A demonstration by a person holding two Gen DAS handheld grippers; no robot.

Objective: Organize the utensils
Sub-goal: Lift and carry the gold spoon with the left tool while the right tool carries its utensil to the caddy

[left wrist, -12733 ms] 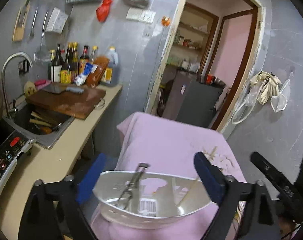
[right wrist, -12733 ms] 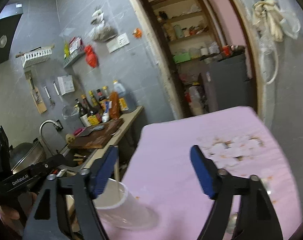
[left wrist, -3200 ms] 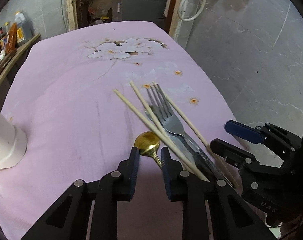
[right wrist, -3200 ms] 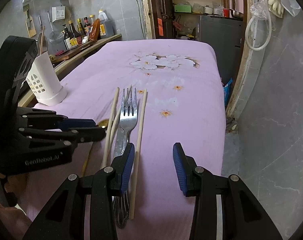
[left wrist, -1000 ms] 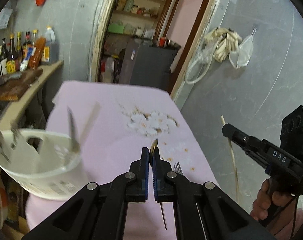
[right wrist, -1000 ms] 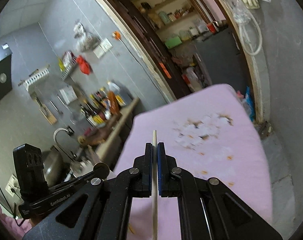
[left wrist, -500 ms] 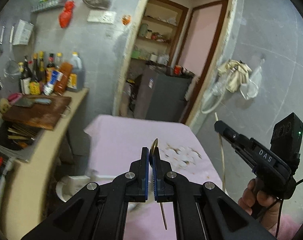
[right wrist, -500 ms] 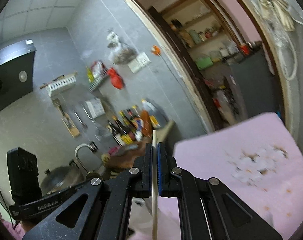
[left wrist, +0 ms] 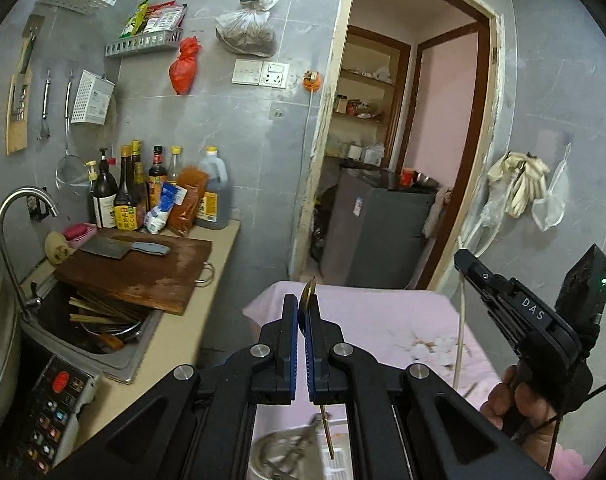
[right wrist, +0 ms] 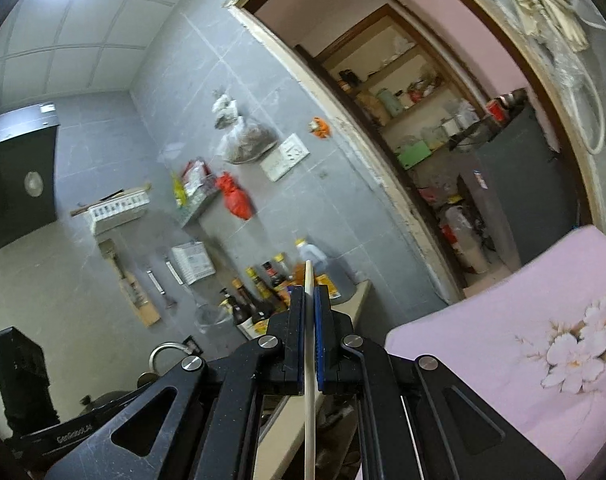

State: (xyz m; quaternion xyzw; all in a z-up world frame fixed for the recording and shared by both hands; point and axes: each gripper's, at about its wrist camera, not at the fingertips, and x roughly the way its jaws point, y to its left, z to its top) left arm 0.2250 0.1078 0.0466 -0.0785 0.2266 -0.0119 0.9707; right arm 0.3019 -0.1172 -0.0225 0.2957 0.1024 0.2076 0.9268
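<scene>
My left gripper [left wrist: 302,304] is shut on a gold spoon [left wrist: 307,291]; its bowl pokes up past the fingertips and its thin handle hangs down below them. Directly beneath, blurred at the frame's bottom, is the white utensil holder [left wrist: 335,466] with metal utensils [left wrist: 291,446] in it. My right gripper [right wrist: 309,296] is shut on a pale wooden chopstick [right wrist: 309,400], held upright. In the left wrist view the right gripper [left wrist: 469,262] appears at the right, a hand on its grip, the chopstick [left wrist: 459,328] hanging below it over the pink tablecloth [left wrist: 383,312].
A counter at the left carries a wooden cutting board [left wrist: 139,272] with a cleaver, sauce bottles [left wrist: 155,188], and a sink [left wrist: 91,332] full of chopsticks under a tap. A doorway [left wrist: 403,160] with a grey cabinet lies beyond the table. The flowered cloth [right wrist: 543,344] fills the right wrist view's lower right.
Both grippers have risen and swung left, each keeping its utensil. The holder has slid to the bottom edge of the left wrist view, under the spoon, and the counter has come into view.
</scene>
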